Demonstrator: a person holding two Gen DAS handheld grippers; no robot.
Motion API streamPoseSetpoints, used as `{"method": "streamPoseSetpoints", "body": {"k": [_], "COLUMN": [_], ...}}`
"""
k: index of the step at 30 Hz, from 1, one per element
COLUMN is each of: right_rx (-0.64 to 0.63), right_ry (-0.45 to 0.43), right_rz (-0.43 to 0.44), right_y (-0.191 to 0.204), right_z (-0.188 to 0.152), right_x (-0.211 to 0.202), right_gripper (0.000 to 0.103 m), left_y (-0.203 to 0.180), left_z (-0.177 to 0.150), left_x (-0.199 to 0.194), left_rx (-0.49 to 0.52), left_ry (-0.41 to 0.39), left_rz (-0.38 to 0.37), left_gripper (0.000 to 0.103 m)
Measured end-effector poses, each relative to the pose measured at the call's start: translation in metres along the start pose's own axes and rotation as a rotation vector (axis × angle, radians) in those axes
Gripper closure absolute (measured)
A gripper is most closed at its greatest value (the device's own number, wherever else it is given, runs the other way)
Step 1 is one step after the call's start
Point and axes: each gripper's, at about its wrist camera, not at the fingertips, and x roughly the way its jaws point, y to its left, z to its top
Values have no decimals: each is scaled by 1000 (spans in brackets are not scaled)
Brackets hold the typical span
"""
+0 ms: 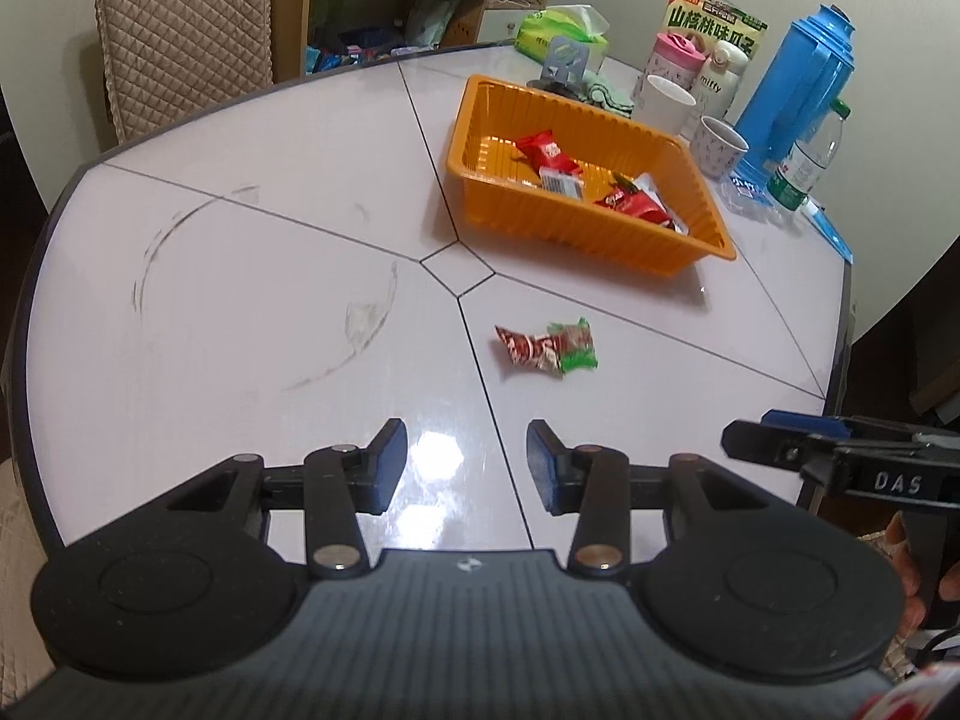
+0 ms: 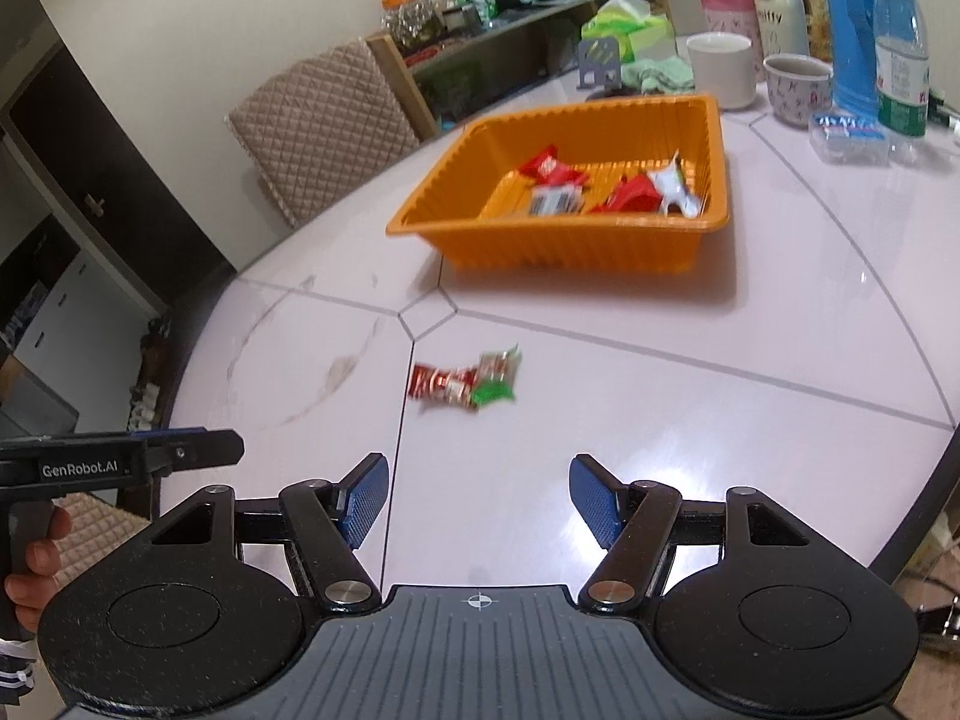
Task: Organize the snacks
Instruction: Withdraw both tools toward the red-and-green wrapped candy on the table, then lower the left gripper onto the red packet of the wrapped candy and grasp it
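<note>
Both your left tool (image 1: 467, 465) and right tool (image 2: 479, 501) hang spread and empty above the glossy white bench (image 1: 240, 312), near the crinkled red-and-green snack wrappers (image 1: 547, 349), short of the ribbed orange plastic tray (image 1: 600, 240).

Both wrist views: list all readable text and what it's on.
"DAS": side of the right gripper.
"GenRobot.AI": side of the left gripper.
"miffy": white cartoon-topped flask.
"山核桃味瓜子": green-and-yellow snack box.
Red snack wrappers in the orange plastic basket, green-labelled water bottle: too blurred.
</note>
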Motion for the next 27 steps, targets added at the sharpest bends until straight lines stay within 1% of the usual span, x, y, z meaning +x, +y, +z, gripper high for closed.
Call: {"method": "streamPoseSetpoints", "body": {"k": [14, 27], "right_rx": [-3, -3], "right_ry": [71, 84], "right_rz": [-18, -22], "right_y": [13, 12], "right_z": [-24, -24], "right_x": [19, 24], "right_gripper": [36, 36], "left_y": [-4, -11], "left_z": [-22, -24], "left_x": [6, 16], "left_rx": [9, 30], "left_ry": [47, 54], "left_rz": [-20, -17], "left_gripper": [63, 62]}}
